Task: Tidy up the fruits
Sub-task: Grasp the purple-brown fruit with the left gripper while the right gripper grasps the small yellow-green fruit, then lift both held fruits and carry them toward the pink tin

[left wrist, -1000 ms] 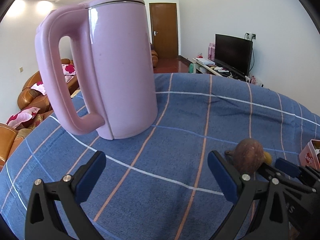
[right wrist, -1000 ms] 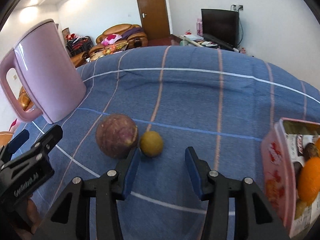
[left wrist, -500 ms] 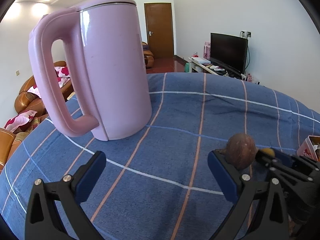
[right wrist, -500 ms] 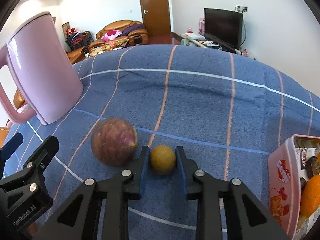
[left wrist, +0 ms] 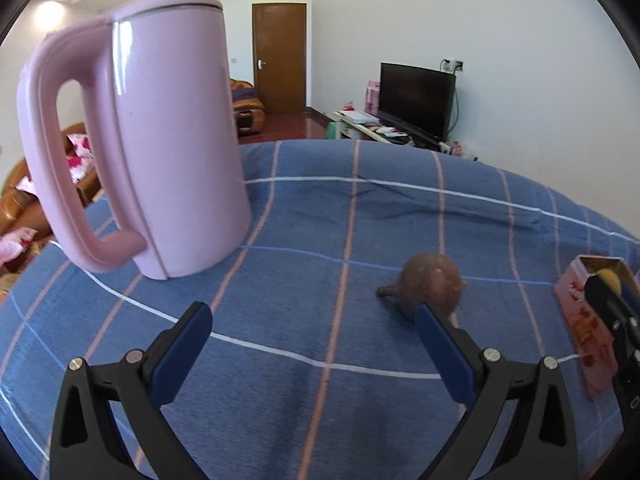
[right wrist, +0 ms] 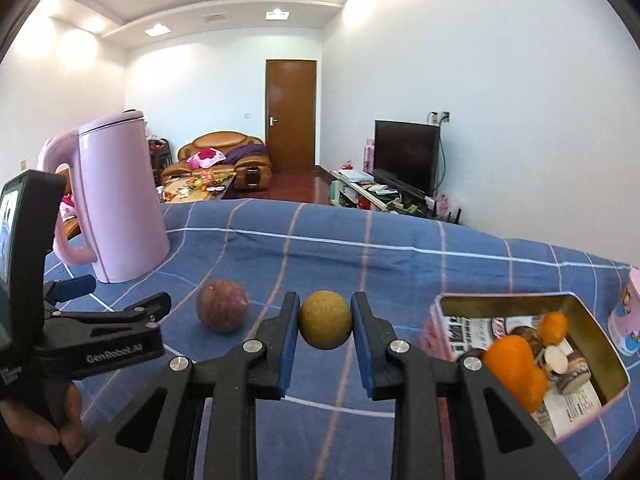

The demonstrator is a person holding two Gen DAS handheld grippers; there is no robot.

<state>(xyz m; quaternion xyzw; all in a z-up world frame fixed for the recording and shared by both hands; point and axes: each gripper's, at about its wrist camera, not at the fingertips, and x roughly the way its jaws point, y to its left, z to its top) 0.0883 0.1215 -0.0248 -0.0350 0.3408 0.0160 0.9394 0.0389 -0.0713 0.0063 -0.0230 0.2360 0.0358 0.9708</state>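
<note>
My right gripper (right wrist: 325, 322) is shut on a small round yellow-brown fruit (right wrist: 325, 319), held above the blue checked cloth. That same fruit (left wrist: 609, 278) shows at the right edge of the left wrist view, over the pink tin (left wrist: 582, 320). A purple-brown passion fruit (right wrist: 222, 311) lies on the cloth to the left of it. In the left wrist view the passion fruit (left wrist: 432, 283) rests just beyond my left gripper's right fingertip (left wrist: 426, 314). My left gripper (left wrist: 312, 314) is open with nothing between its fingers. The pink tin (right wrist: 444, 312) at the right holds orange fruits and wrapped pieces.
A tall pink kettle (left wrist: 160, 136) stands on the cloth (left wrist: 340, 240) at the back left. A small pink cup (right wrist: 625, 320) sits beyond the tin at the far right. A hand (right wrist: 52, 420) grips the left tool at the lower left.
My right gripper closed on the small yellow fruit, lifted it off the cloth and carried it right toward the tin. The left gripper stayed open, turning slightly toward the passion fruit.
</note>
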